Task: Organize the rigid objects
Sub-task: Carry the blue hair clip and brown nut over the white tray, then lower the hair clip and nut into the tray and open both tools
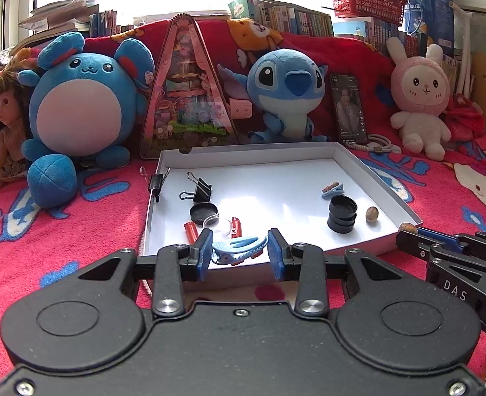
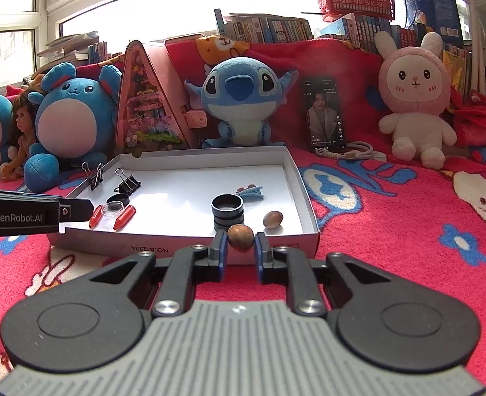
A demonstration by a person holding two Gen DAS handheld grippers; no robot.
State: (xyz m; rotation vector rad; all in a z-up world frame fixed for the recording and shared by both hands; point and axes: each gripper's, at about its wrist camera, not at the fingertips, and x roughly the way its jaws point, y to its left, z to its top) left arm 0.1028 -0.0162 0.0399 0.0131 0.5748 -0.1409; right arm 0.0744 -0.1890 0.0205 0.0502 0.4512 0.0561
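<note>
A shallow white box [image 1: 378, 178] [image 2: 305, 194] lies on the red blanket. It holds two binder clips [image 1: 199, 188], a black lid [image 1: 202, 213], two red crayons [image 1: 190, 231], a stack of black rings [image 1: 342, 213] [image 2: 227, 209], a small blue clip [image 1: 332, 190] and a walnut [image 1: 371, 213] [image 2: 272, 219]. My left gripper [image 1: 239, 252] is shut on a blue hair claw clip [image 1: 238, 247] over the box's near edge. My right gripper [image 2: 240, 242] is shut on a second walnut [image 2: 240, 237] at the box's near wall; it also shows in the left wrist view [image 1: 408, 229].
Plush toys line the back: a blue mouse [image 1: 78, 112], Stitch [image 1: 286, 89] and a pink rabbit [image 1: 419, 99]. A triangular tin [image 1: 185, 99], a doll [image 1: 5, 122] and a propped phone [image 1: 348, 109] with a cord stand there too. Books and a red basket [image 1: 365, 0] sit behind.
</note>
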